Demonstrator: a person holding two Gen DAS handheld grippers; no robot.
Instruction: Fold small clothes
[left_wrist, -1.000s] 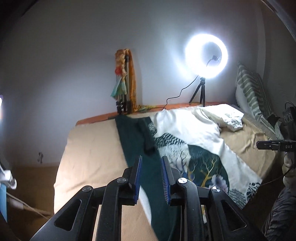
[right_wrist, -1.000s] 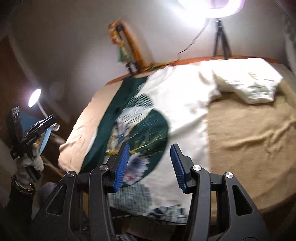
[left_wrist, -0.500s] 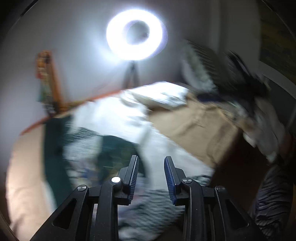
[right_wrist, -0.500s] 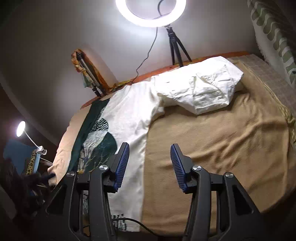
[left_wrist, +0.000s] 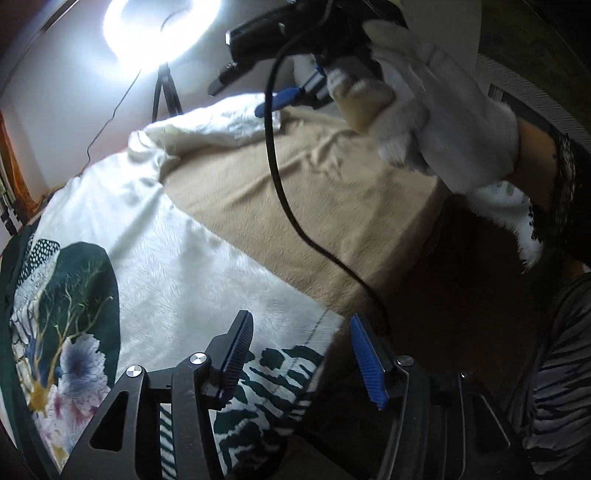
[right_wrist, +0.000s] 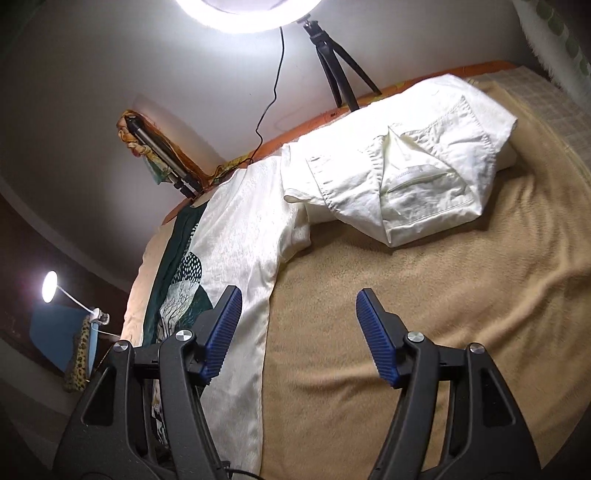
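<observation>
Folding looks barely begun: the printed garment (left_wrist: 177, 258) lies spread flat along the bed (right_wrist: 424, 314), white shorts (right_wrist: 406, 173) bunched at its far end. Left tool (left_wrist: 301, 360) and right tool (right_wrist: 299, 332) are both opening, holding nothing.

ring light (right_wrist: 243, 14) cut off by top edge; gloved hand (left_wrist: 436, 107) blurred.

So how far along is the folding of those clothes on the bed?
Barely started. The cream shirt lies rumpled and unfolded at the far end of the tan blanket. In hand: nothing yet; the left gripper hangs over the printed cloth's corner, jaws opening, like the right gripper. All folding remains.
</observation>
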